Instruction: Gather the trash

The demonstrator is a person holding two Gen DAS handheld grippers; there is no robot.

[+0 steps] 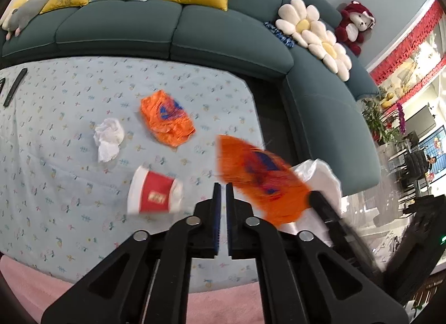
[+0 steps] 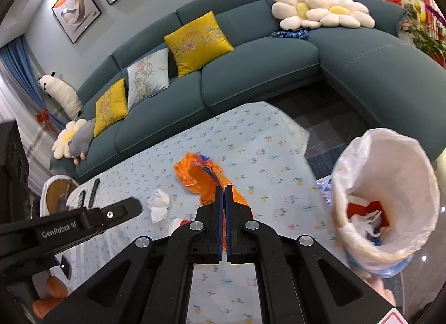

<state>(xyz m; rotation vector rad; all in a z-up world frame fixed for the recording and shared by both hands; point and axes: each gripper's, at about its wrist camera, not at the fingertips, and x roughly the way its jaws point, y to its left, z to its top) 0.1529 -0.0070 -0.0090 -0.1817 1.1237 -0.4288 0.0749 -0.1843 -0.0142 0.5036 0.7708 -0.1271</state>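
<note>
— Orange plastic is what my right fingers are clamped on: a crinkled orange snack wrapper (image 2: 237,198) with blue print, pinched at the tips of my right gripper (image 2: 224,188) and lifted off the bench (image 2: 251,134). From my left camera the same wrapper (image 1: 262,179) shows as a blurred streak hanging in the air.

— And the left one?

— My left gripper (image 1: 222,186) holds nothing. Its fingers stand a narrow slit apart, over the flowered blue cloth covering the bench.

— What else lies on that cloth?

— A second orange wrapper (image 1: 167,120) lies flat near the middle. Just beside it, to its left in the left view, sits a crumpled white tissue (image 1: 108,140). Nearer to me lies a squashed red and white paper cup (image 1: 154,194) on its side. All three are apart from one another. At the far left edge lie two dark remote controls (image 1: 15,87).

— Where is the bin?

— Off the bench's right side in my right view: a bin lined with a white plastic bag (image 2: 387,204), tilted with its mouth toward me. Inside I see something red and some white scraps. Behind everything runs a teal corner sofa (image 2: 251,73) with yellow cushions (image 2: 198,42) and daisy-shaped pillows (image 2: 320,11).
</note>
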